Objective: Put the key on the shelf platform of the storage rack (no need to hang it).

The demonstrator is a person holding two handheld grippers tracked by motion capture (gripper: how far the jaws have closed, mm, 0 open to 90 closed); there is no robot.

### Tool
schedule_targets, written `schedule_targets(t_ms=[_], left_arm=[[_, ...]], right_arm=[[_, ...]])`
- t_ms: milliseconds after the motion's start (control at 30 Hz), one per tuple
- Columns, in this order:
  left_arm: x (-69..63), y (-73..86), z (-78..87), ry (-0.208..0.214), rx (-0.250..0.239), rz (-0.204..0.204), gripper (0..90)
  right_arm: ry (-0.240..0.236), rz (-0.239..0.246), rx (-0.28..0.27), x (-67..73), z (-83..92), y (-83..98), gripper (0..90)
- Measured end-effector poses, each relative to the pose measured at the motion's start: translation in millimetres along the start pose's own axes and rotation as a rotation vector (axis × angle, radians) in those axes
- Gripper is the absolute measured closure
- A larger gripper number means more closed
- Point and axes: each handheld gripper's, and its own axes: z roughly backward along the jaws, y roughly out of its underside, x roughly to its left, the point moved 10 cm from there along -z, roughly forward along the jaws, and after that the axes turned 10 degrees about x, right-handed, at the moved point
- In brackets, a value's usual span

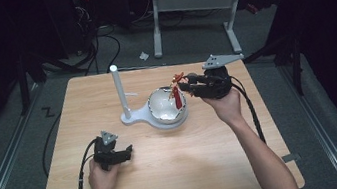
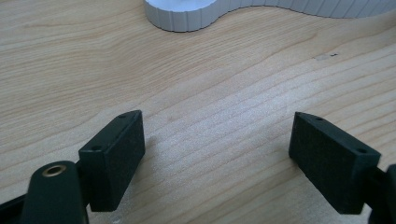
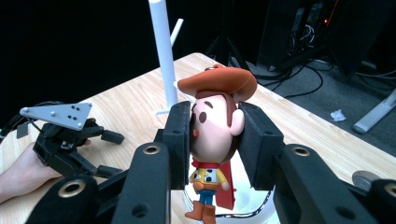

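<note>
Two black padded jaws of the right gripper [image 3: 215, 135] are pressed against the sides of the head of a small plastic cowboy figurine [image 3: 215, 140] with a brown hat, yellow shirt and red tag, pinching it so that its long axis hangs upright, boots downward. Directly beneath the boots lies the rim of a white, glossy round bowl [image 3: 252, 210]; the coming move, judged from this arrangement, turns on that vertical relation, the figurine being suspended just above the bowl's opening and needing only to travel down or away from it. In the high view the right gripper [image 1: 186, 87] holds the figurine [image 1: 177, 96] over the far-right side of the bowl [image 1: 165, 106], which sits on a white flat base with an upright white post [image 1: 119, 91] at its left end. The left gripper [image 1: 124, 154], jaws spread wide and holding nothing, rests low near the front left of the light wooden table [image 1: 168, 175], well apart from the bowl; the right hand is plainly the nearer. The right gripper view alone resolves the grip on the head; the left gripper view shows bare wood grain [image 2: 210, 116] between its open jaws and the ribbed edge of the white base [image 2: 187, 18] beyond.
</note>
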Motion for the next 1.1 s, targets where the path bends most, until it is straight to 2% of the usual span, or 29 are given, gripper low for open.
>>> schedule_targets(t_ms=[367, 633, 1100], left_arm=[[0.1, 0.0, 0.0, 0.000, 0.000, -0.001, 18.7], [0.2, 0.2, 0.1, -0.001, 0.002, -0.004, 18.8], [0.1, -0.1, 0.0, -0.001, -0.001, 0.000, 18.8]], right_arm=[[0.008, -0.012, 0.042, -5.9, -21.1, 4.8, 66.5], [0.006, -0.020, 0.085, -7.1, -41.0, 16.0, 66.5], [-0.002, -0.053, 0.130, -11.3, -60.1, 34.8, 66.3]])
